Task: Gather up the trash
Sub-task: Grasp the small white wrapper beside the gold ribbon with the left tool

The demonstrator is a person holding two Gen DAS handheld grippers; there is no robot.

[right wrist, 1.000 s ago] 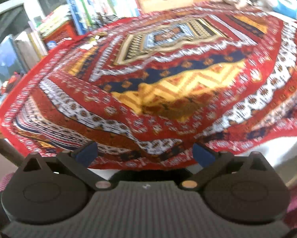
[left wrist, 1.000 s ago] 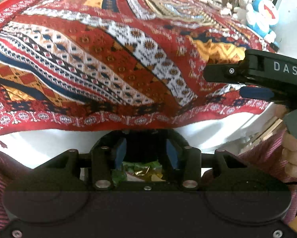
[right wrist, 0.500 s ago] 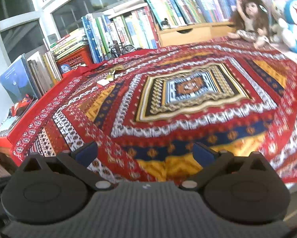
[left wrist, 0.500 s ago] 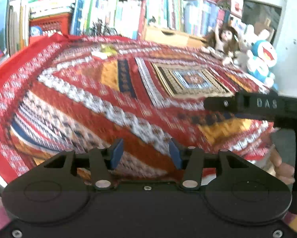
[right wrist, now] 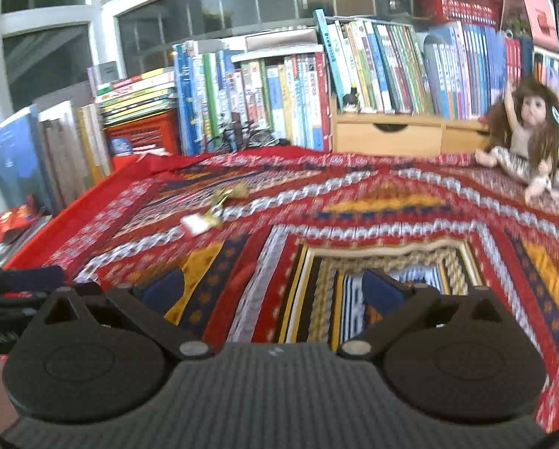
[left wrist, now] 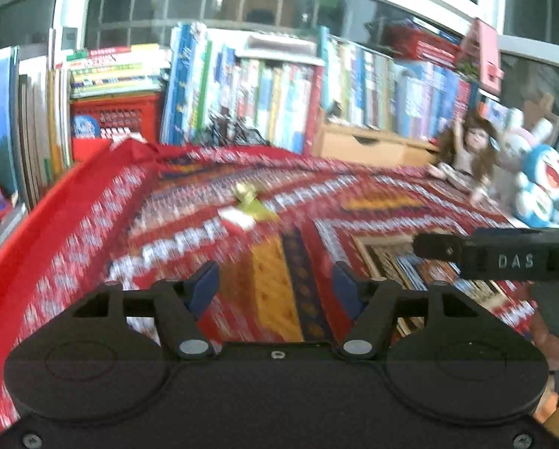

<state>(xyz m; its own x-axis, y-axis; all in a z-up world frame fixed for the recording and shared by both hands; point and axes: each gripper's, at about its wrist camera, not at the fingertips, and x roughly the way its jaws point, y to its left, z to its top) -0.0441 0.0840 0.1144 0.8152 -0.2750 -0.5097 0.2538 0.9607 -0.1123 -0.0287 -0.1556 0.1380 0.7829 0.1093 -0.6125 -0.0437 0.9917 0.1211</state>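
Observation:
Small pieces of trash lie on the patterned red cloth [left wrist: 137, 232] toward its far left: a gold wrapper [left wrist: 248, 196] and a white scrap [left wrist: 238, 220], also seen as the gold wrapper [right wrist: 225, 195] and white scrap [right wrist: 195, 223] in the right wrist view. My left gripper [left wrist: 275, 284] is open and empty, well short of them. My right gripper [right wrist: 273, 286] is open and empty over the cloth's centre. The right gripper's black body [left wrist: 503, 254] shows at the right edge of the left wrist view.
Rows of books [right wrist: 279, 89] and a red basket [left wrist: 116, 116] line the far side. A wooden drawer box [right wrist: 389, 136], a doll [right wrist: 522, 131] and plush toys [left wrist: 537, 183] stand at the back right. A red packet [right wrist: 12, 220] lies left of the table.
Both grippers have risen from the table's near edge and tilted up over the cloth. The left gripper, earlier above a bin holding wrappers, has opened wider and now faces the trash.

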